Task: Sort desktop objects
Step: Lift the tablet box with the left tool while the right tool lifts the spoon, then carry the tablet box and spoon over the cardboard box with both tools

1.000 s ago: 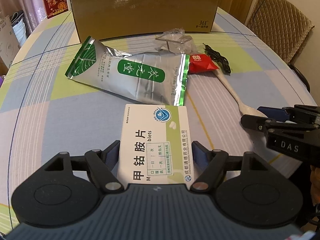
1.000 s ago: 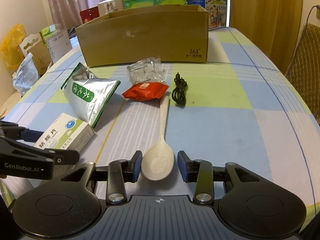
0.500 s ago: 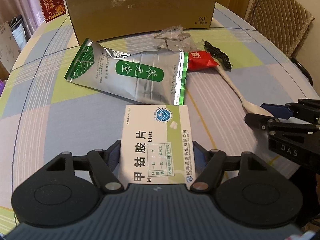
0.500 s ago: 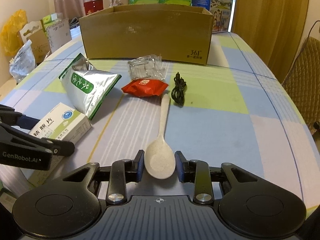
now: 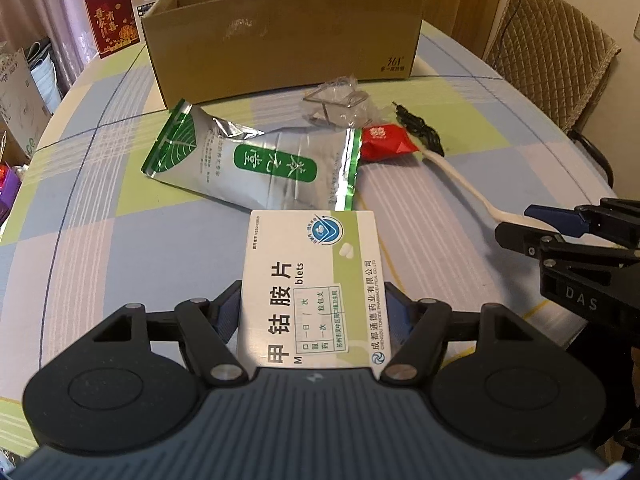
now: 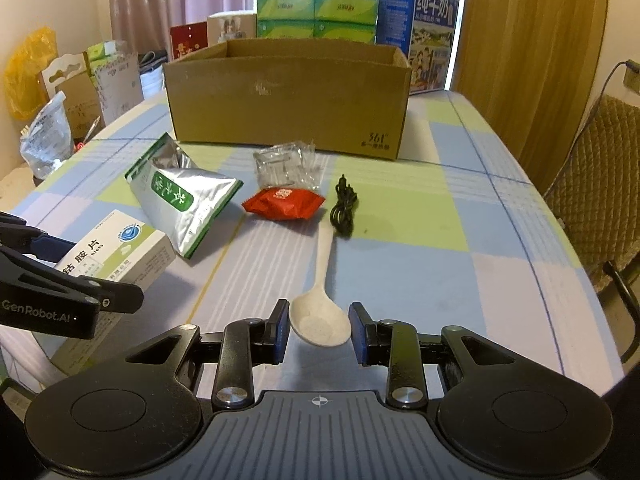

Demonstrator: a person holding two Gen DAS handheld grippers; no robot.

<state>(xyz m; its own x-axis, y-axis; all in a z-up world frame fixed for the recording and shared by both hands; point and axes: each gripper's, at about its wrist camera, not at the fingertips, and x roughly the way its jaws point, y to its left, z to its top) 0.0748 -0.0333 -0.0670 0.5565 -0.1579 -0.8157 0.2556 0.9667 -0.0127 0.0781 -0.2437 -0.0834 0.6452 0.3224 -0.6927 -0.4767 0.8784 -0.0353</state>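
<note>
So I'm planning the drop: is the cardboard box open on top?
Open: the cardboard box shows no top flaps, and its inner back wall is visible. Contents cannot be seen.

Medicine box (image 5: 312, 284): near end hidden behind the left gripper's body; fine print too small to read.
Spoon (image 5: 460, 184): bowl hidden behind the right gripper (left wrist view).
Cardboard box (image 6: 288, 96): inside not visible.
Clear packet (image 6: 286, 166): contents unclear.
Chair (image 6: 600, 184): cut off by frame edge.
</note>
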